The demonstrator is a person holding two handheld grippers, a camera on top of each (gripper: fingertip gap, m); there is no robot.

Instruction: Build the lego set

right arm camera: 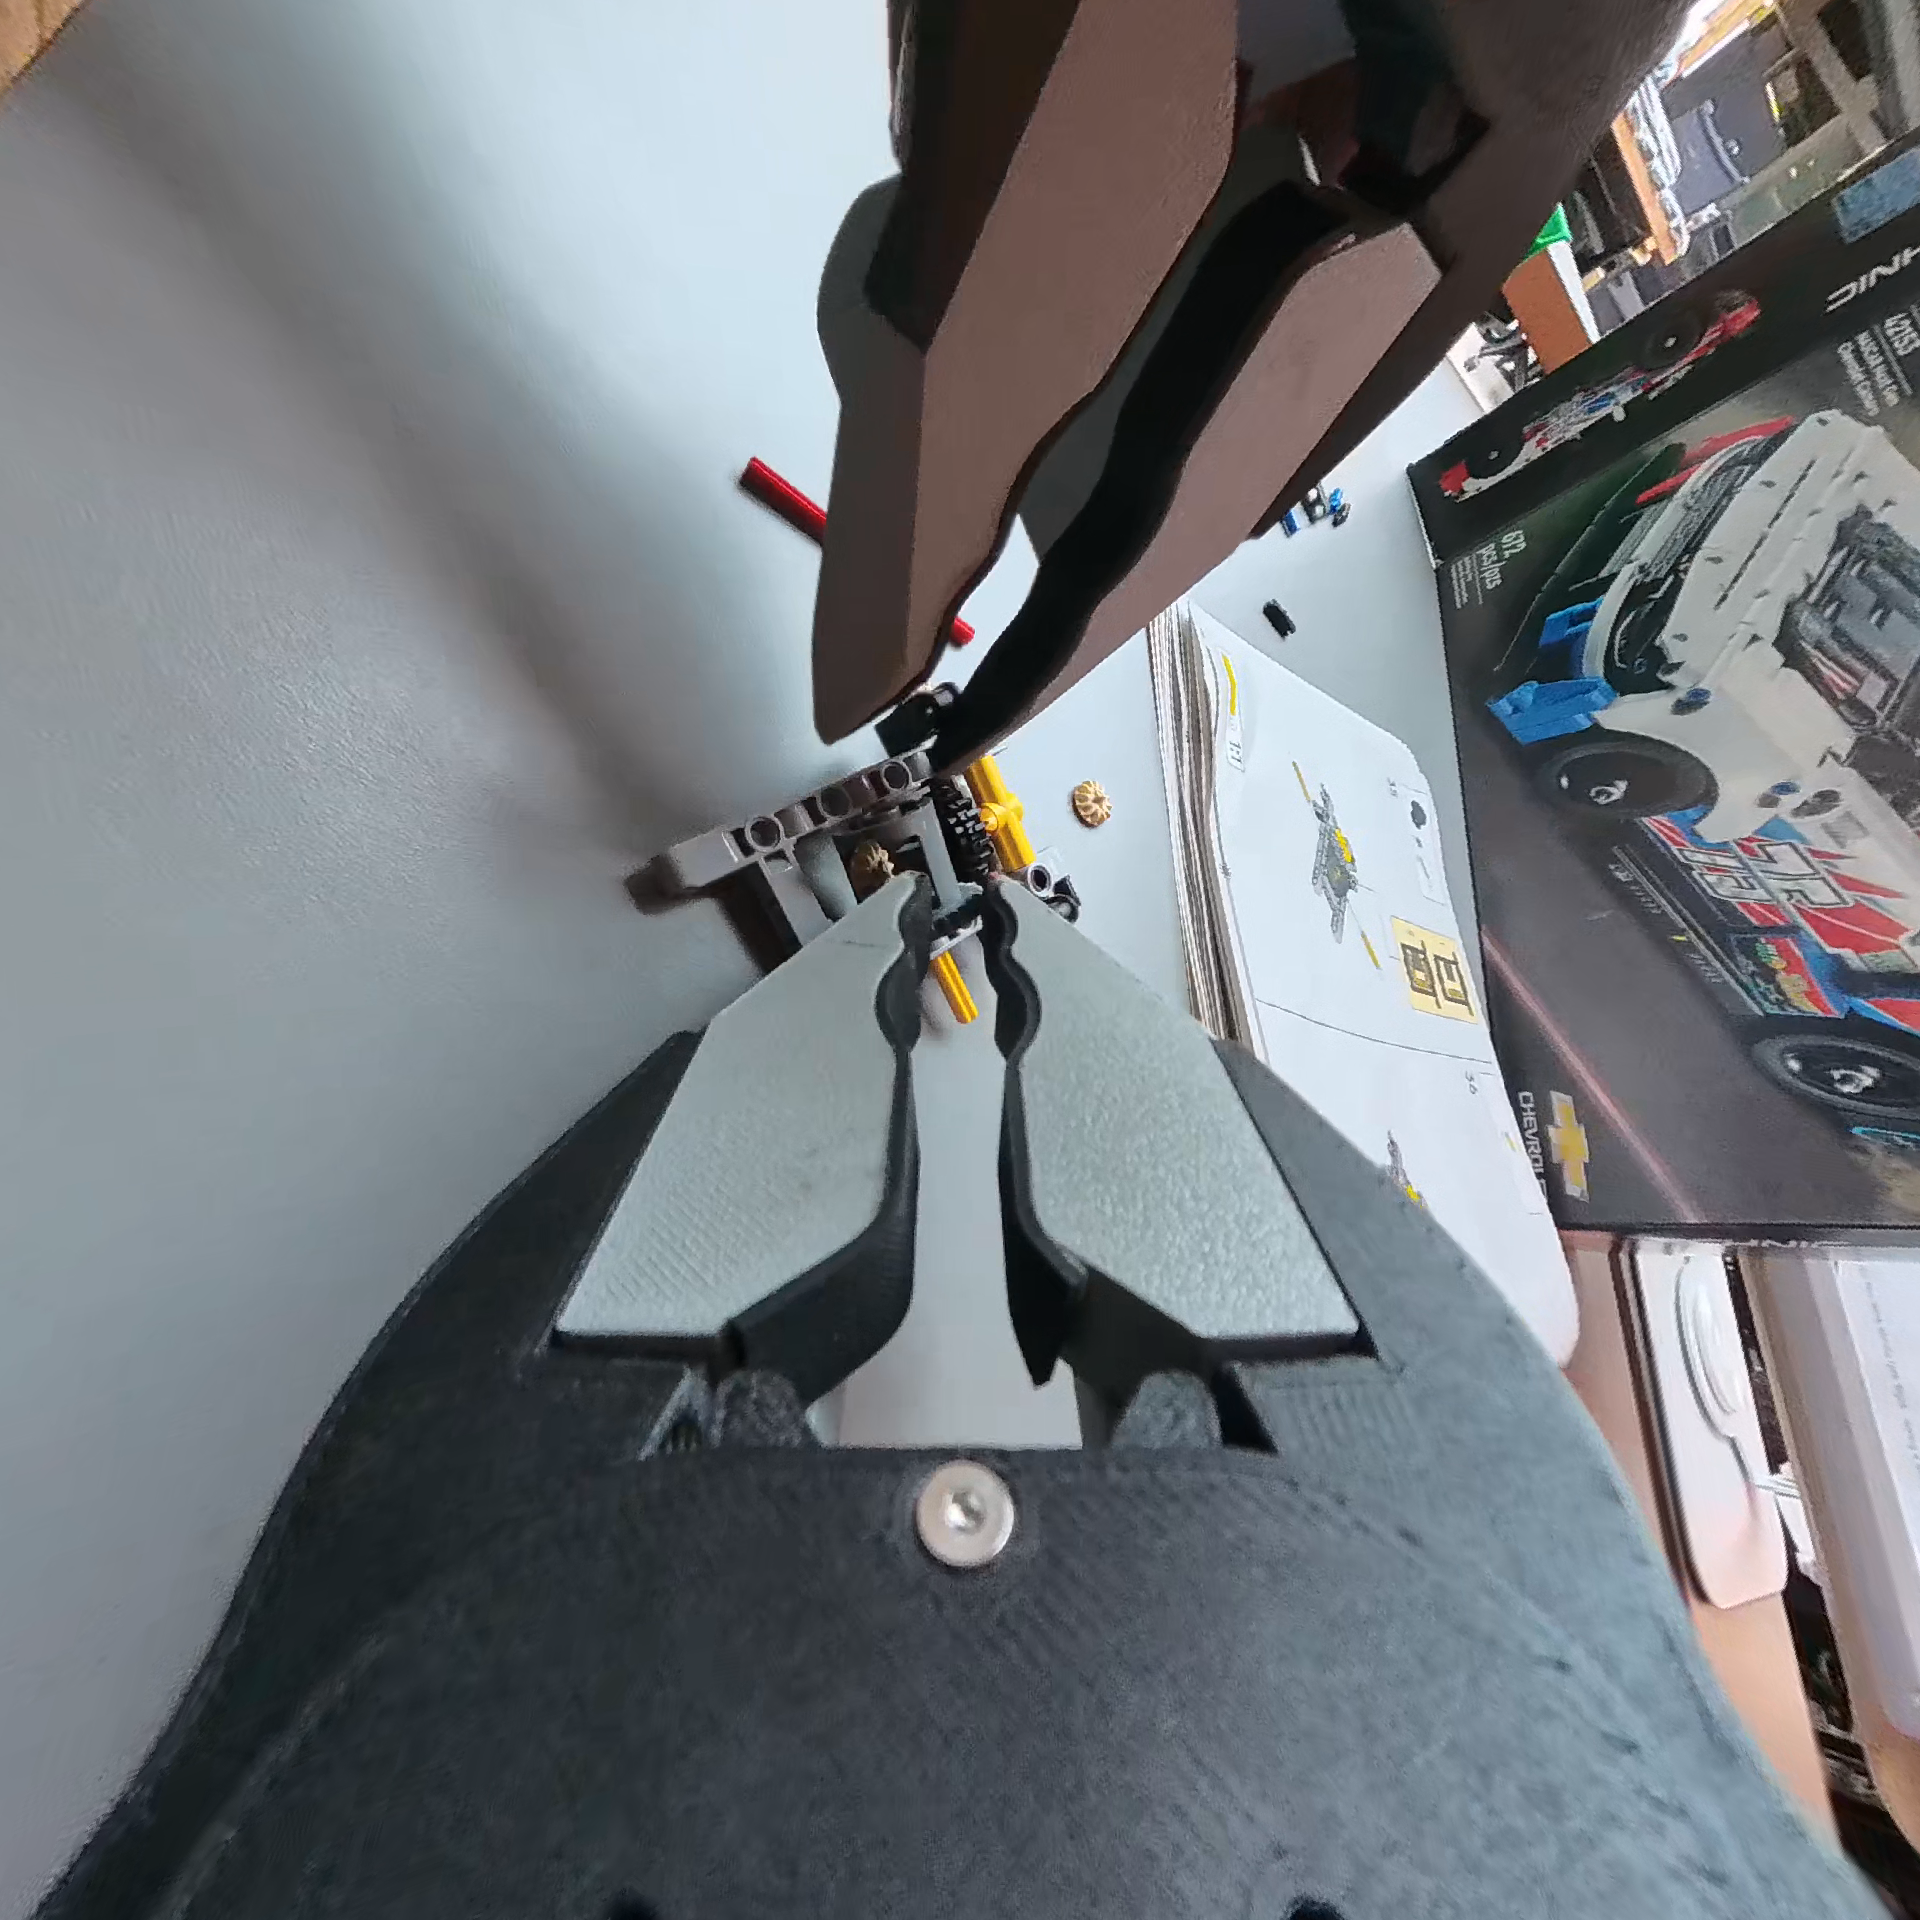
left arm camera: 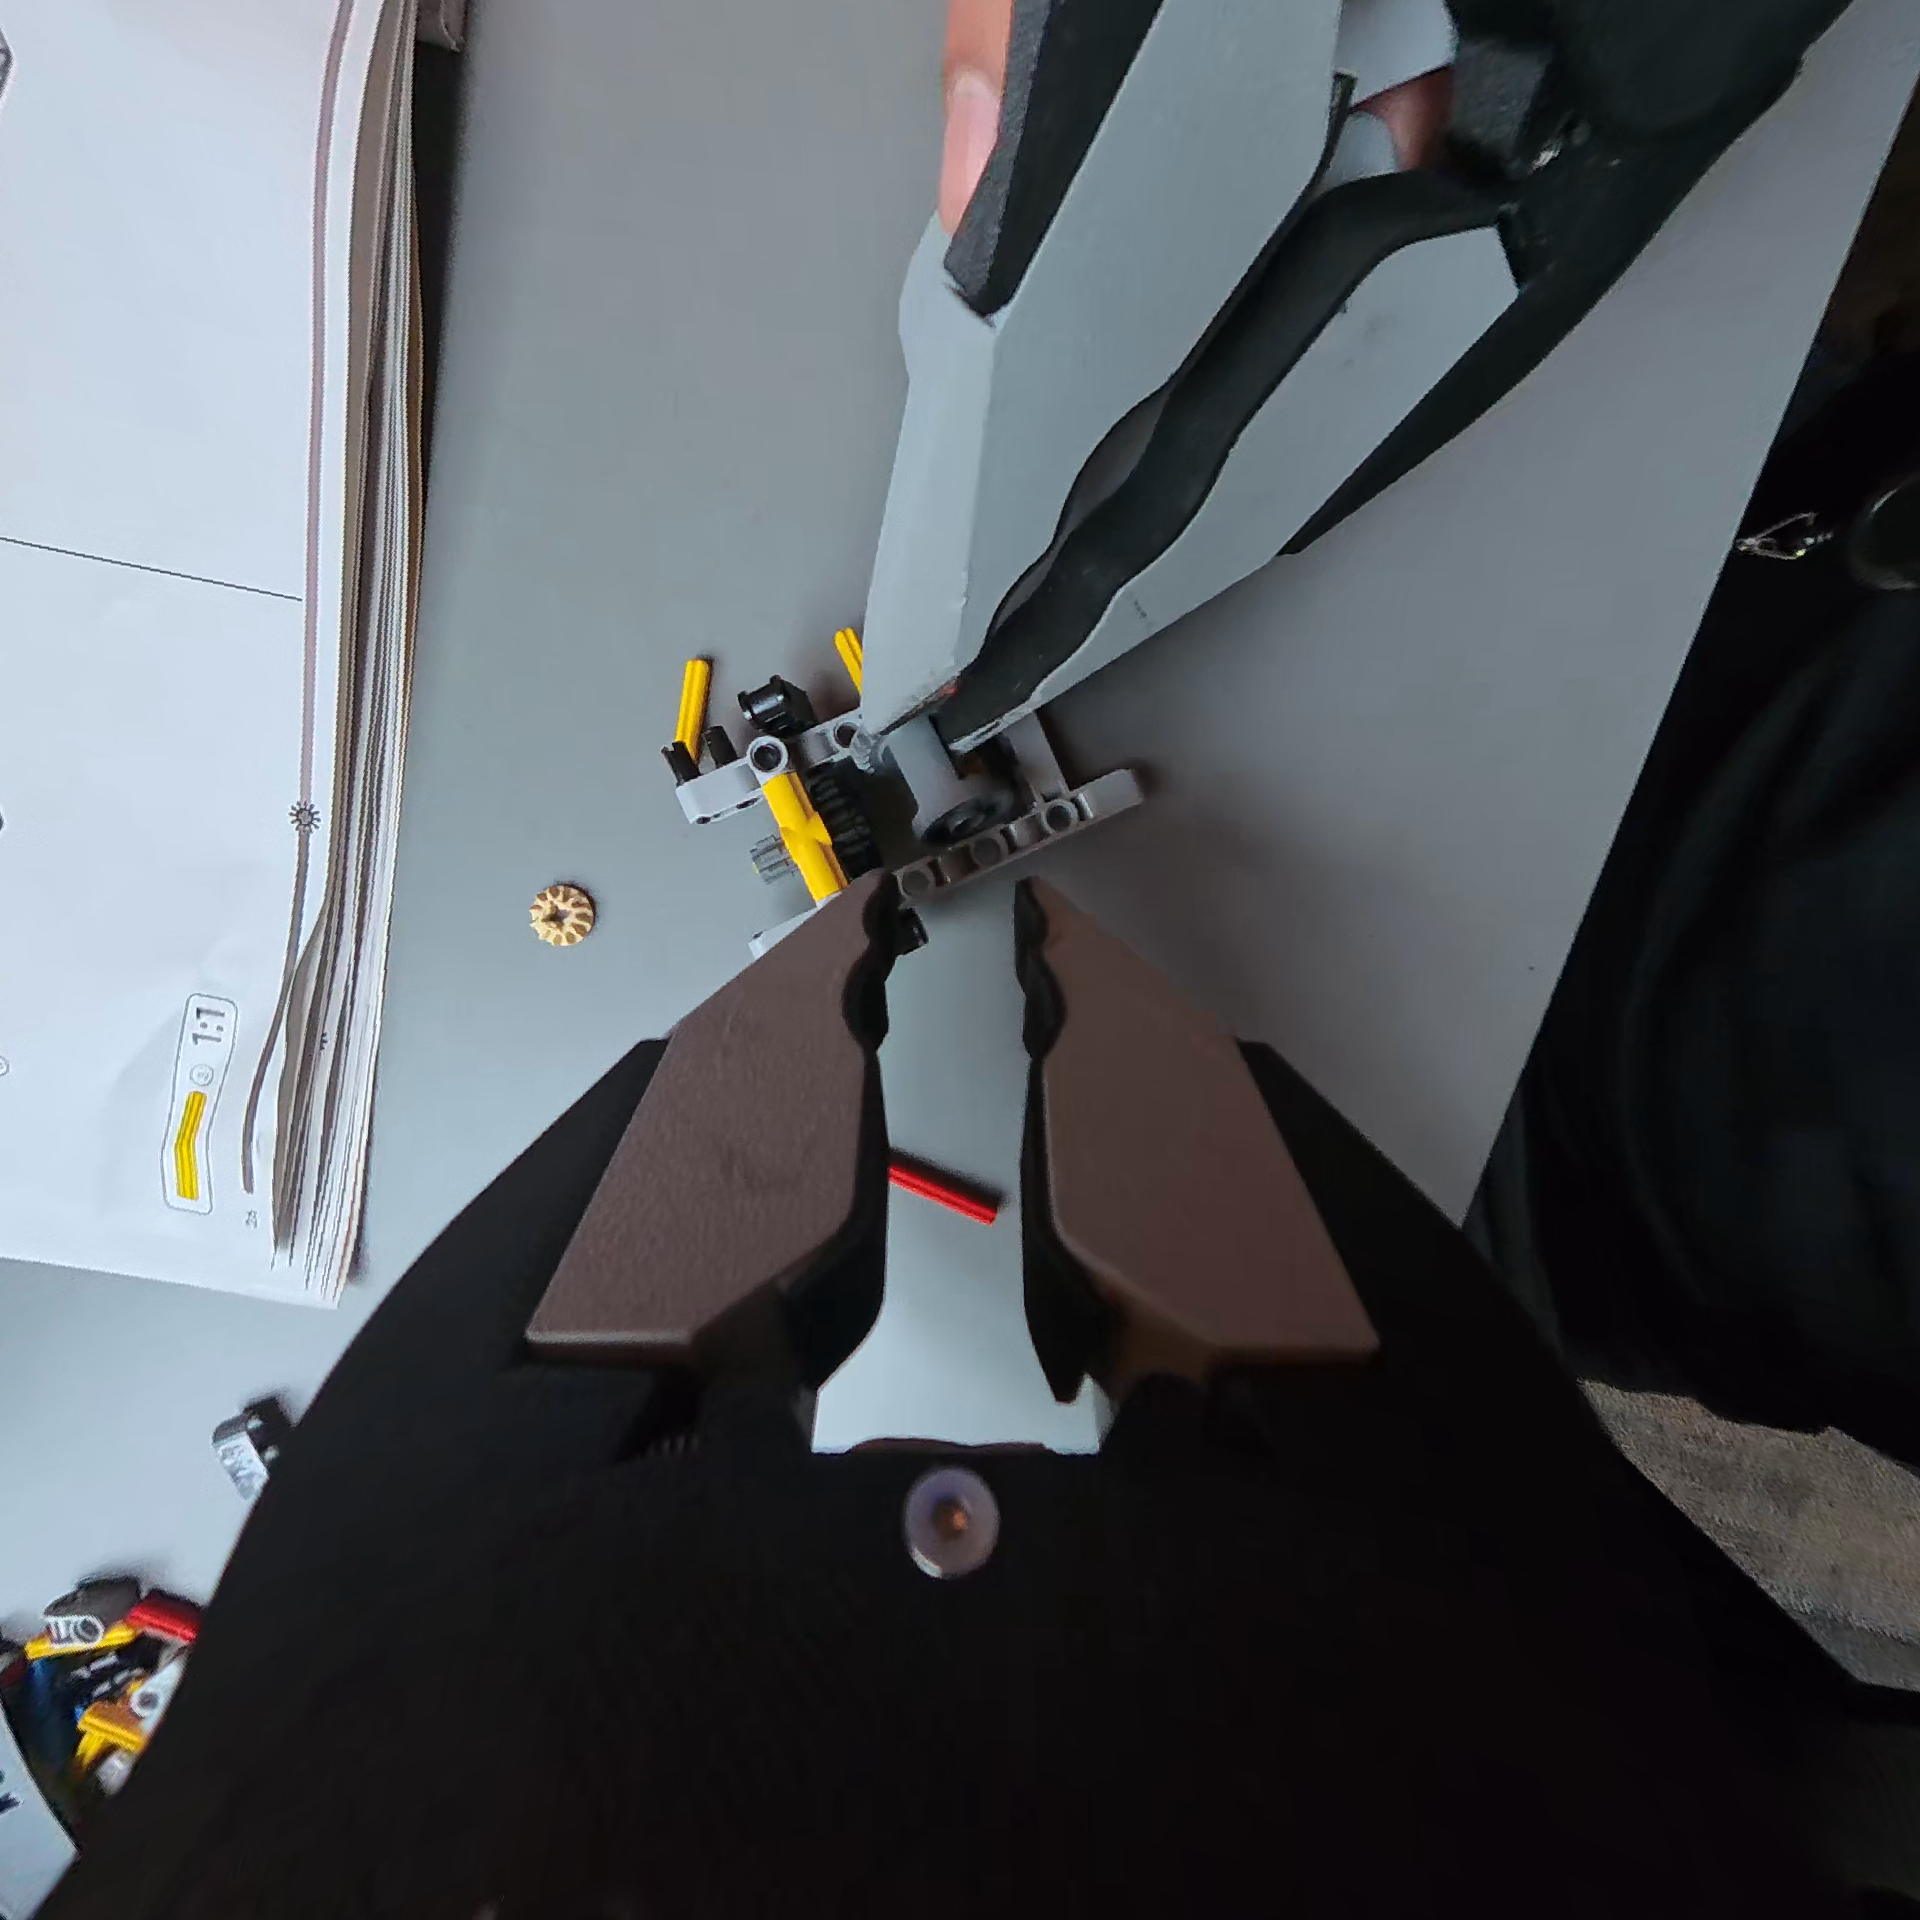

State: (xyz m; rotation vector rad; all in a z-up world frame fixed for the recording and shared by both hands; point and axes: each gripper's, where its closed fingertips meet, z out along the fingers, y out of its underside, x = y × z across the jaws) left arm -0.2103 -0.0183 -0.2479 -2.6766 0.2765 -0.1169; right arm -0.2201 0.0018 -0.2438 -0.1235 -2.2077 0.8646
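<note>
A small lego assembly (left arm camera: 883, 810) of grey beams, a black gear and yellow axles lies on the grey table (left arm camera: 644, 364). It also shows in the right wrist view (right arm camera: 831, 821). My right gripper (right arm camera: 956, 902), with grey fingers, is shut on a small grey and black part at the assembly's near end; in the left wrist view it (left arm camera: 920, 727) comes in from above. My left gripper (left arm camera: 956, 909), with brown fingers, is open, its tips at the end of the dark grey beam (left arm camera: 987, 852). In the right wrist view it (right arm camera: 899, 743) straddles a black pin.
A red axle (left arm camera: 943, 1193) lies on the table under my left fingers. A tan gear (left arm camera: 561, 916) sits left of the assembly. An open instruction booklet (left arm camera: 156, 623) lies at the left, a pile of loose pieces (left arm camera: 94, 1683) at the lower left. The set's box (right arm camera: 1714, 727) lies beyond the booklet. Left and right tips are no more than a few centimetres apart. The red axle (left arm camera: 943, 1193) is about 7 centimeters from my left fingertips. Seen from the right wrist view (right arm camera: 796, 502) as well.
</note>
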